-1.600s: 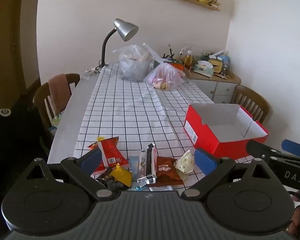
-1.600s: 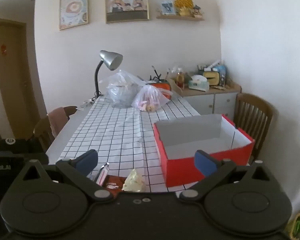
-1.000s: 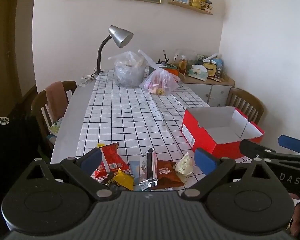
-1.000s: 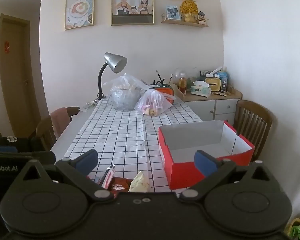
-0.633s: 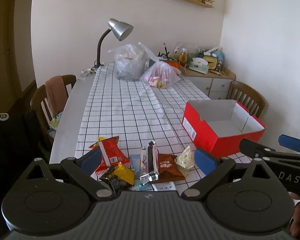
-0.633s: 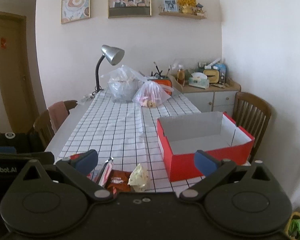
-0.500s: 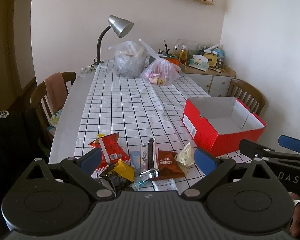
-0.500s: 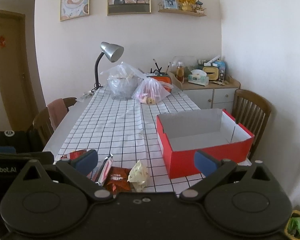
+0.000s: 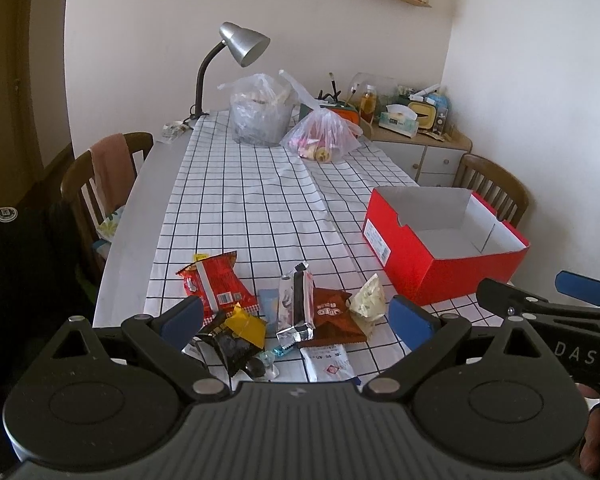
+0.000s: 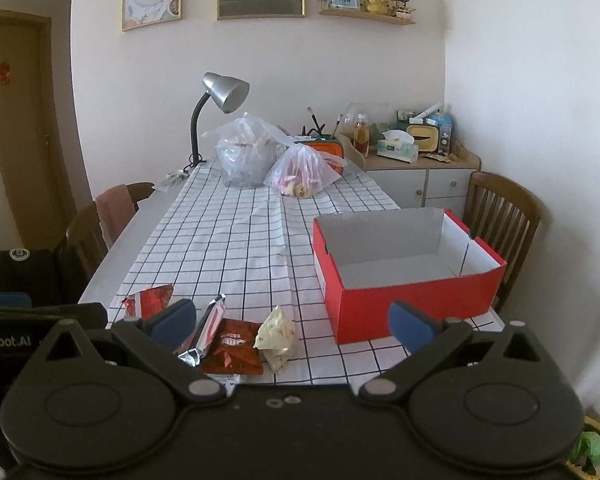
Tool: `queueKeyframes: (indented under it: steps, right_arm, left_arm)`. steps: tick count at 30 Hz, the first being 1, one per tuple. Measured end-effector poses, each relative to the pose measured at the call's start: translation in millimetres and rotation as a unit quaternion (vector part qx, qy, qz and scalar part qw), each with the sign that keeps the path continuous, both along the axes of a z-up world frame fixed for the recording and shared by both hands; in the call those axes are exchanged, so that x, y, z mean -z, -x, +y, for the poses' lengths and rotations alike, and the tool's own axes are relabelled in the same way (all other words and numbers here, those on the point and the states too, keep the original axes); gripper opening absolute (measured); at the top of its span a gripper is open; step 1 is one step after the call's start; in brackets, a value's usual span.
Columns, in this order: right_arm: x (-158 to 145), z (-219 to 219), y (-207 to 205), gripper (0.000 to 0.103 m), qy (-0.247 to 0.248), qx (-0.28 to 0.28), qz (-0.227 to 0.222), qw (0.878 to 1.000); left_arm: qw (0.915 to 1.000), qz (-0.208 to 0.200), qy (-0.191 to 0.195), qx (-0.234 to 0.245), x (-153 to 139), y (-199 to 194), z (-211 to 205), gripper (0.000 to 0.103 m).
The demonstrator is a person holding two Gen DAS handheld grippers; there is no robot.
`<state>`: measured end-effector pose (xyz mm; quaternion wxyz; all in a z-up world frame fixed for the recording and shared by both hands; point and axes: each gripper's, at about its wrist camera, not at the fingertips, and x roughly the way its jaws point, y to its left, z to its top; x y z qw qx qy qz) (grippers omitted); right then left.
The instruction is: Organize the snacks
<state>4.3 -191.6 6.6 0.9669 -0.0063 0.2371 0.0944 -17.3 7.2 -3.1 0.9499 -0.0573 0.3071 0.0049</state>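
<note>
Several snack packets lie at the near edge of the checked tablecloth: a red bag [image 9: 214,284], a silver and black packet [image 9: 296,306], a brown packet [image 9: 332,316], a cream wrapped one [image 9: 366,304], a black and yellow one [image 9: 236,336]. An empty red box [image 9: 440,256] stands to their right; it also shows in the right wrist view [image 10: 404,276]. My left gripper [image 9: 296,316] is open and empty above the packets. My right gripper [image 10: 292,320] is open and empty, with the brown packet [image 10: 232,346] and cream packet [image 10: 276,334] between its fingers in view.
Two clear plastic bags [image 9: 260,112] [image 9: 324,138] and a grey desk lamp [image 9: 242,42] stand at the table's far end. Wooden chairs stand at the left [image 9: 100,176] and right [image 9: 492,190]. A cabinet [image 10: 416,176] with clutter is behind.
Both grippers have tilted down and moved a little nearer the table, so more of the snack pile shows. Both jaws stay open. No snack has moved.
</note>
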Motion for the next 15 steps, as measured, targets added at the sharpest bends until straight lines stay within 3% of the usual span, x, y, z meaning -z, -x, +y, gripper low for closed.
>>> queueKeyframes:
  steps: [15]
  right_arm:
    - [-0.8, -12.0, -10.8, 0.103, -0.003, -0.034, -0.006, 0.999]
  left_arm:
    - [0.9995, 0.002, -0.007, -0.029, -6.5, 0.1, -13.7, 0.1]
